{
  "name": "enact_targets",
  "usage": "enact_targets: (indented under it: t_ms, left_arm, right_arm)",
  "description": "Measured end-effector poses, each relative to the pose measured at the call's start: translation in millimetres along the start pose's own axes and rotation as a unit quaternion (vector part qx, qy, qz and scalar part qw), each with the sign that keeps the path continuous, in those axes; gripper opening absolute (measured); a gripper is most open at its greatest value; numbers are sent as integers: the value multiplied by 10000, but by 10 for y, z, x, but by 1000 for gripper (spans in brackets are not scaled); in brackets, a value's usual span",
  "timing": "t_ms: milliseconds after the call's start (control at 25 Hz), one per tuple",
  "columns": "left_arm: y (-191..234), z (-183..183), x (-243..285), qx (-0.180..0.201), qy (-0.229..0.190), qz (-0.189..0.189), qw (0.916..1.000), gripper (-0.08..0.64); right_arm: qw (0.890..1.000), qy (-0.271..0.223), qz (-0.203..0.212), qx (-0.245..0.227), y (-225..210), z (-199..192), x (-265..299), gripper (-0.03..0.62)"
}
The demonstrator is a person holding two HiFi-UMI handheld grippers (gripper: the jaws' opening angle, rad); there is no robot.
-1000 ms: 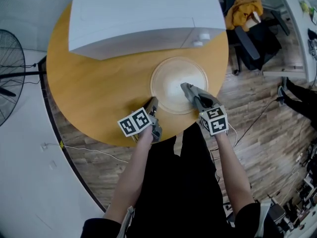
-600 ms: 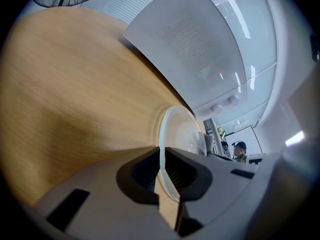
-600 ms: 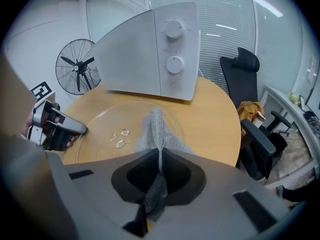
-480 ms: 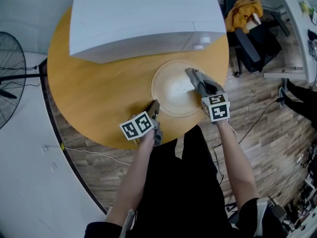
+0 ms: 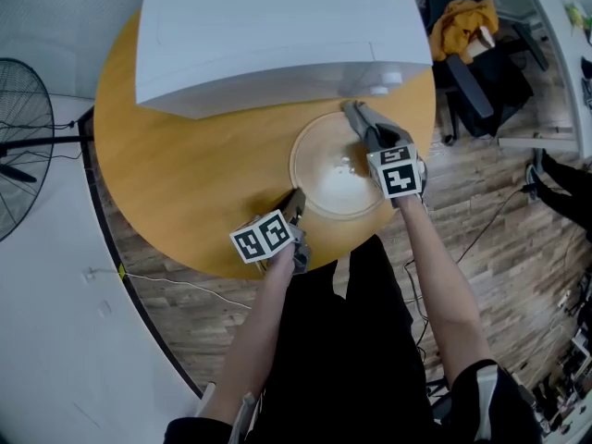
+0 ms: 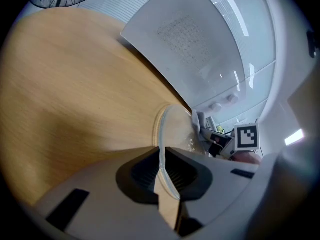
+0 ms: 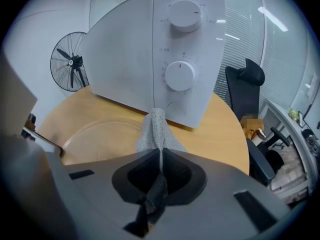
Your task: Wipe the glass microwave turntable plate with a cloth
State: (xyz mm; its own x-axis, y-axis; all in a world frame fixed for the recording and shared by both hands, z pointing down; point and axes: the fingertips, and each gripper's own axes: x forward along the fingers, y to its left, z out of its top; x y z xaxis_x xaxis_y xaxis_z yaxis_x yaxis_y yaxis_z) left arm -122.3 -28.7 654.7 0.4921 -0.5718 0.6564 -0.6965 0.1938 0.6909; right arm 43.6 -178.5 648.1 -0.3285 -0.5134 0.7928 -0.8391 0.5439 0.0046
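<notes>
The clear glass turntable plate (image 5: 338,169) lies flat on the round wooden table (image 5: 185,165), just in front of the white microwave (image 5: 277,35). My left gripper (image 5: 296,203) is shut on the plate's near-left rim, and the glass edge (image 6: 161,156) runs between its dark pads. My right gripper (image 5: 358,116) is shut on a grey cloth (image 5: 365,128) at the plate's far-right edge, close to the microwave front. In the right gripper view the cloth (image 7: 154,129) sticks out past the jaws, over the plate (image 7: 100,134) and below the microwave dials (image 7: 179,75).
The microwave (image 7: 165,59) fills the back of the table and stands close behind the cloth. A floor fan (image 5: 17,151) stands off the table to the left. A black office chair (image 5: 472,77) with a yellow garment (image 5: 460,17) stands at the right. The table edge runs just behind both grippers.
My right gripper has carried the cloth from the middle of the plate to its far-right edge near the microwave. The left gripper and the plate have stayed put.
</notes>
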Motion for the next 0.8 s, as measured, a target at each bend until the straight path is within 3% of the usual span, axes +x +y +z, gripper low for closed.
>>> enact_targets:
  t_ms: [200, 360, 440, 800]
  left_arm:
    - [3, 10, 5, -12, 8, -23, 10000, 29]
    - [16, 9, -7, 7, 4, 28, 10000, 31]
    - [62, 20, -21, 69, 4, 156, 9999, 31]
    - [18, 16, -3, 40, -14, 52, 10000, 31]
  right_arm:
    - [9997, -44, 173, -177, 267, 172, 144, 9]
    - [9977, -187, 551, -334, 608, 256, 186, 8]
    - [9955, -249, 760, -512, 796, 285, 198, 8]
    - [9796, -347, 1472, -1326, 1648, 122, 62, 8]
